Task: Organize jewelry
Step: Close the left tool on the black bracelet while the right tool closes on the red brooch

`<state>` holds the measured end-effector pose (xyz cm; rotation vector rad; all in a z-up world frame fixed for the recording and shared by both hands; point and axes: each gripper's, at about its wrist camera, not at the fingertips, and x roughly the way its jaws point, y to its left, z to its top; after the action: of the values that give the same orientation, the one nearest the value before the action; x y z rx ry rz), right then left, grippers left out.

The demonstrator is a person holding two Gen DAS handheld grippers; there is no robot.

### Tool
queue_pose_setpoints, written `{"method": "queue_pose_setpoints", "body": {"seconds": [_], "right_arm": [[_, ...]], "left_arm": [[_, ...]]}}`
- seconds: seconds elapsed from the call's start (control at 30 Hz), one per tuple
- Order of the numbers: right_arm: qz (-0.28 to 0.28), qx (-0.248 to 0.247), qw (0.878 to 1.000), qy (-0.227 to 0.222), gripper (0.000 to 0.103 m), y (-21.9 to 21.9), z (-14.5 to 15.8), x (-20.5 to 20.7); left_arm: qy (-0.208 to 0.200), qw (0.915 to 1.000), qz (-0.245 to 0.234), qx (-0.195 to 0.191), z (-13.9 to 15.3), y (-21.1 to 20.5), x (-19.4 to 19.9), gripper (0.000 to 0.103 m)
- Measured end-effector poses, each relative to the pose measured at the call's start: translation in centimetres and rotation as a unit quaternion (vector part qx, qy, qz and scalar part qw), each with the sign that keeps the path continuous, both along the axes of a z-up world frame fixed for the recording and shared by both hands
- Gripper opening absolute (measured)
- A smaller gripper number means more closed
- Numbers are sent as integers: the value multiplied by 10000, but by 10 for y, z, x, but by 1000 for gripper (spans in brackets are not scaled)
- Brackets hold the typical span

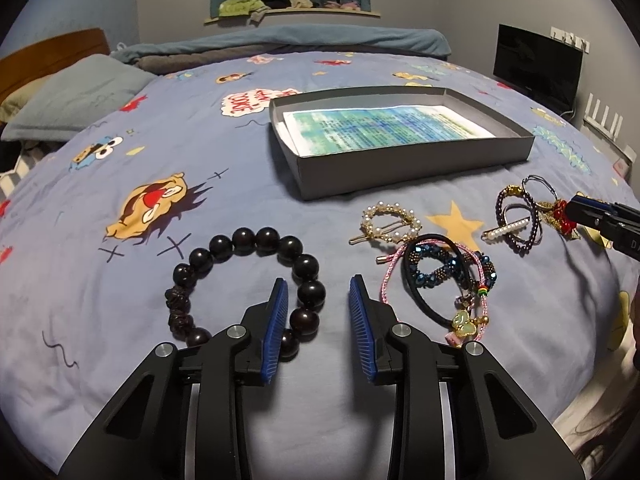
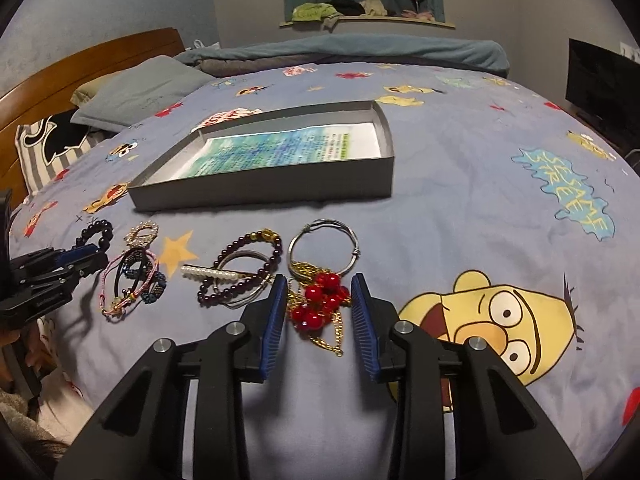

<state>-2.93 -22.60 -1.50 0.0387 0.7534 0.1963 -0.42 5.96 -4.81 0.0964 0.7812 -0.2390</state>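
Jewelry lies on a blue cartoon bedsheet in front of a grey open box (image 1: 416, 172) (image 2: 264, 190) lined with printed paper. My left gripper (image 1: 318, 290) is open, its left finger over the right side of a dark wooden bead bracelet (image 1: 248, 280). My right gripper (image 2: 319, 290) is open around a red bead and gold chain piece (image 2: 320, 300), fingers on either side. Between them lie a pearl ring hair clip (image 1: 390, 224), a tangle of cords and blue beaded bands (image 1: 444, 276), a purple bead bracelet with a pearl clip (image 2: 240, 276), and a silver bangle (image 2: 324, 248).
Pillows (image 1: 76, 96) and a wooden headboard (image 2: 80, 64) are at the left. A rolled blanket (image 1: 288, 42) lies along the far edge. A dark monitor (image 1: 536, 64) stands at the right. A shelf with clothes (image 1: 280, 4) is on the far wall.
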Motion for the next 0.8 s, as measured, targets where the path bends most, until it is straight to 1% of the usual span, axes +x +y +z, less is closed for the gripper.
{"method": "queue_pose_setpoints", "body": {"seconds": [0.03, 0.07, 0.1, 0.13, 0.17, 0.3, 0.37, 0.43, 0.57, 0.6, 0.63, 0.67, 0.7, 0.8], "right_arm": [[26, -7, 10000, 32, 33, 1, -1, 1], [33, -31, 10000, 67, 31, 2, -2, 2], [42, -42, 9999, 116, 27, 3, -4, 3], [37, -35, 9998, 166, 19, 3, -6, 4], [35, -12, 9998, 206, 18, 2, -8, 6], [25, 79, 9999, 147, 16, -2, -4, 3], [51, 77, 9999, 96, 16, -2, -1, 2], [66, 118, 9999, 101, 16, -3, 0, 2], [105, 177, 9997, 114, 15, -5, 0, 0], [110, 193, 9997, 107, 15, -5, 0, 0], [122, 221, 9996, 102, 15, -5, 1, -1], [129, 243, 9996, 100, 15, -5, 1, 0], [153, 284, 9994, 88, 15, -6, 2, -1], [209, 333, 9992, 44, 15, -6, 6, -2]], "left_arm": [[-2, 10000, -9, 10, 0, -1, 0, 34], [4, 10000, -12, 9, -1, -1, 0, 34], [19, 10000, -14, -1, -1, -1, 0, 34], [41, 10000, -15, 1, -2, -1, 1, 34], [54, 10000, -26, 13, -3, -1, 2, 34], [37, 9999, -58, 147, -5, -4, 2, 34], [-43, 9997, -47, 243, -6, -6, 1, 37], [-93, 9997, -110, 182, -6, -7, 0, 45], [-34, 9999, -154, 31, -6, -3, 1, 45], [-29, 9999, -142, -10, -5, -1, 1, 40], [-26, 9999, -112, -2, -4, 0, 1, 29], [-43, 10000, -52, 15, -3, 2, 1, 21], [-51, 10000, -9, -18, -1, 5, 1, 17], [-14, 9999, -22, -166, 3, 9, 2, 15]]}}
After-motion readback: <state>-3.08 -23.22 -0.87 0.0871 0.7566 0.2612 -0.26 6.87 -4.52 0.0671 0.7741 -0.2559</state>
